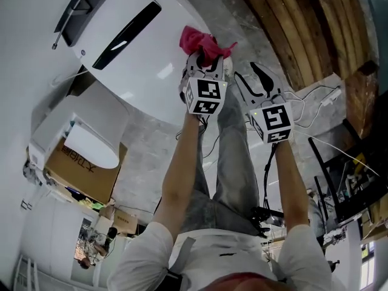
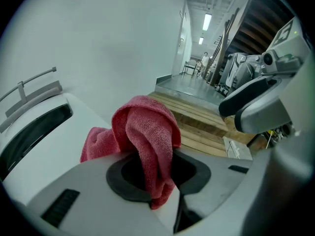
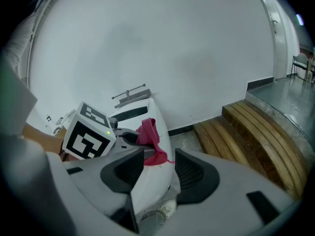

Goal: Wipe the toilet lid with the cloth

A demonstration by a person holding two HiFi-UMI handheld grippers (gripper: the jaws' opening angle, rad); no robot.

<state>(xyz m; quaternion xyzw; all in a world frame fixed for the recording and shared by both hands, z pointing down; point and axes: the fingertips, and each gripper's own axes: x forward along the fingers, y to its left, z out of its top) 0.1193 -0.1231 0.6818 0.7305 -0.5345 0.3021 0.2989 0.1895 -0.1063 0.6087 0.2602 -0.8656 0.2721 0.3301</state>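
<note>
The white toilet lid (image 1: 145, 47) fills the upper left of the head view. A red cloth (image 1: 203, 43) hangs bunched over the lid's near right edge, with my left gripper (image 1: 206, 60) shut on it. In the left gripper view the cloth (image 2: 145, 132) rises folded out of the jaws of that gripper (image 2: 157, 181), above the lid (image 2: 78, 119). My right gripper (image 1: 257, 77) hovers just right of the left one, open with nothing in it. The right gripper view shows the open right gripper (image 3: 157, 173) over the lid (image 3: 147, 186), with the cloth (image 3: 150, 136) ahead.
Curved wooden steps (image 1: 291, 23) run along the right of the toilet. A cardboard box (image 1: 79, 168) and a white bin (image 1: 91, 141) stand at the left. White cables (image 1: 315, 99) lie on the grey floor at the right. My legs are below the grippers.
</note>
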